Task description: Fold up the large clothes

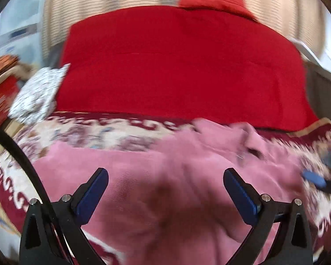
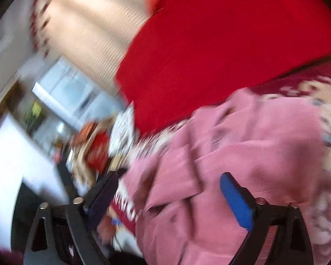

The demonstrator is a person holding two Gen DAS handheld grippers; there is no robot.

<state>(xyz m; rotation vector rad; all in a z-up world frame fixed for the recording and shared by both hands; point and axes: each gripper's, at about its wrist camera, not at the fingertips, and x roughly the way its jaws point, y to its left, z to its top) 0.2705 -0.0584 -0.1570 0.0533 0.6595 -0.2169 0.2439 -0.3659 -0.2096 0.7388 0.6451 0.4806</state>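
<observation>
Where pink garment (image 1: pixel 165 176) sprawls, red quilt (image 1: pixel 176 66) just behind.

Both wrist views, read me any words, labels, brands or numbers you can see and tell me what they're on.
None can be read.
Pink garment: no print or label shows.
Red blanket: plain.
Patterned rug: only ornament, no letters.
White appliance: marks on its front too blurred to read.

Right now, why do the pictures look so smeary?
Left wrist view: the pink garment and patterned rug are streaked, while the left claw looks sharp. Right wrist view: tilted, much blurrier; the red blanket and the room behind smear sideways.
</observation>
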